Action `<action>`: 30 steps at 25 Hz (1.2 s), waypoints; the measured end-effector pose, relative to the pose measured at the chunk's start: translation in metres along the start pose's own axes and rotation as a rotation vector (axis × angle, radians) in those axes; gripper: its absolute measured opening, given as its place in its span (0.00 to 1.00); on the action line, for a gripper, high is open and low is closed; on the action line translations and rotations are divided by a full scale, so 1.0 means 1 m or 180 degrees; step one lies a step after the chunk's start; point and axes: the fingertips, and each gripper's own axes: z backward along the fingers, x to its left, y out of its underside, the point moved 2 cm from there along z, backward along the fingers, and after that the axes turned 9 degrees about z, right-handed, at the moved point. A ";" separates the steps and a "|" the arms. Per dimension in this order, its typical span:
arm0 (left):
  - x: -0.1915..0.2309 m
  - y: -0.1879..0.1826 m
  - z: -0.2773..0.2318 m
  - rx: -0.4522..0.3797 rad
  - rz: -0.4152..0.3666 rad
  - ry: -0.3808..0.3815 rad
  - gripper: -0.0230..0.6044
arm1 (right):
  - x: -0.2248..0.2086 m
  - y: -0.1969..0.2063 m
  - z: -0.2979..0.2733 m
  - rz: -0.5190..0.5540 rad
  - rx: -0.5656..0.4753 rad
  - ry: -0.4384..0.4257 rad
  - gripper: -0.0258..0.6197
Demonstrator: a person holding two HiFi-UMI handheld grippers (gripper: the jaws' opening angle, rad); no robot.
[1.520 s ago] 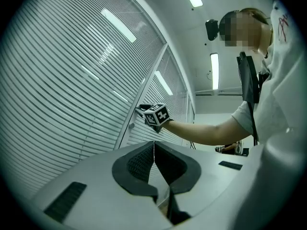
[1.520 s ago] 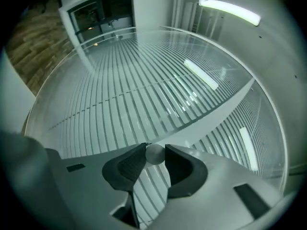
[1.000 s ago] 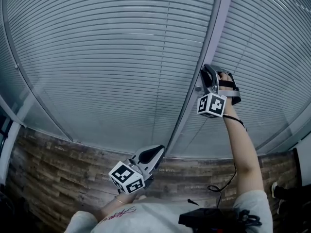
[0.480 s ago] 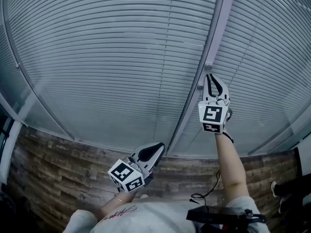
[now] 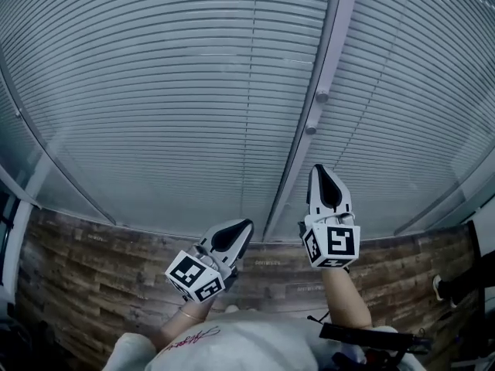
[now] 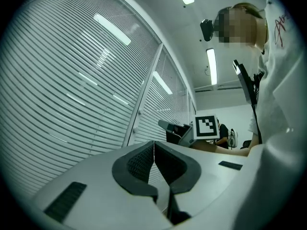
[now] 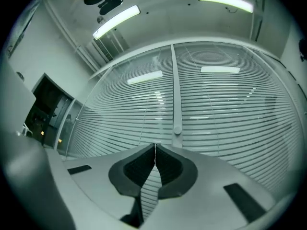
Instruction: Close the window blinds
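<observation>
While both grippers hung in front of the window, neither held anything. Count: two grippers, two blinds panels, one post, two knobs.

Left gripper (image 5: 246, 224): fingers (image 6: 139, 163) closed tip to tip, nothing between them. It sat low, by the foot of the post (image 5: 334, 45), apart from it.

Right gripper (image 5: 317, 168): fingers (image 7: 169, 167) had just been closing and met at the tips, nothing between them. It pointed up along the post, below the lower knob and clear of it.

Blinds (image 5: 170, 91): one panel left of the post, one right, each covering its pane down to the sill line above the floor (image 5: 100, 277). Slats ran horizontal; slat angle could not be read. Each panel showed a thin vertical cord line.

Knobs (image 5: 322, 96): two on the post, one just above the other, both beyond the right gripper's tips. The right gripper view showed one of them straight ahead of the fingers.

Around: wood-pattern floor under the window, the person's shirt (image 5: 232, 346) at the bottom edge, two ceiling lights (image 7: 116, 21) in the right gripper view, their reflections on the panes. In the left gripper view the right gripper's marker cube (image 6: 207, 126) sat beyond the closed fingers.
</observation>
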 end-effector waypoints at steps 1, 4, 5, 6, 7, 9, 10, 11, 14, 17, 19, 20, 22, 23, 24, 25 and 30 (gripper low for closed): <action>0.000 -0.001 0.000 -0.0029 -0.0020 -0.0009 0.07 | 0.004 0.004 0.010 -0.0030 0.0017 0.0000 0.07; 0.000 -0.002 0.003 -0.0111 -0.0070 -0.0029 0.07 | 0.018 0.017 0.034 -0.0195 0.0125 -0.0072 0.07; 0.000 -0.001 0.004 -0.0116 -0.0085 -0.0033 0.07 | 0.022 0.021 0.040 -0.0247 0.0170 -0.0100 0.07; 0.000 0.001 0.005 -0.0112 -0.0094 -0.0036 0.07 | 0.027 0.025 0.045 -0.0283 0.0214 -0.0127 0.07; 0.000 0.002 0.006 -0.0102 -0.0097 -0.0040 0.07 | 0.031 0.029 0.049 -0.0304 0.0251 -0.0153 0.07; 0.001 0.006 0.008 -0.0080 -0.0099 -0.0054 0.07 | 0.038 0.034 0.056 -0.0314 0.0303 -0.0192 0.07; 0.001 0.007 0.008 -0.0072 -0.0103 -0.0061 0.07 | 0.040 0.036 0.059 -0.0315 0.0322 -0.0207 0.07; 0.001 0.008 0.009 -0.0067 -0.0108 -0.0066 0.07 | 0.043 0.037 0.062 -0.0318 0.0342 -0.0226 0.07; 0.000 0.011 0.011 -0.0075 -0.0097 -0.0074 0.07 | 0.053 0.043 0.068 -0.0291 0.0442 -0.0316 0.07; -0.002 0.016 0.012 -0.0053 -0.0068 -0.0062 0.07 | 0.066 0.052 0.074 -0.0181 0.0551 -0.0409 0.07; -0.005 0.019 0.012 -0.0021 -0.0063 -0.0035 0.07 | 0.074 0.055 0.078 -0.0176 0.0582 -0.0460 0.07; -0.005 0.019 0.012 -0.0012 -0.0067 -0.0028 0.07 | 0.077 0.056 0.079 -0.0188 0.0593 -0.0488 0.07; -0.005 0.018 0.013 -0.0017 -0.0076 -0.0034 0.07 | 0.082 0.057 0.080 -0.0193 0.0604 -0.0540 0.07; -0.004 0.018 0.013 -0.0023 -0.0080 -0.0040 0.07 | 0.084 0.057 0.079 -0.0188 0.0605 -0.0565 0.07; -0.003 0.018 0.013 -0.0027 -0.0085 -0.0042 0.07 | 0.086 0.058 0.079 -0.0188 0.0603 -0.0590 0.07; -0.003 0.018 0.012 -0.0028 -0.0091 -0.0040 0.07 | 0.087 0.058 0.078 -0.0197 0.0595 -0.0614 0.07; -0.005 0.017 0.011 -0.0017 -0.0137 -0.0022 0.07 | 0.093 0.054 0.077 -0.0161 0.0546 -0.0668 0.07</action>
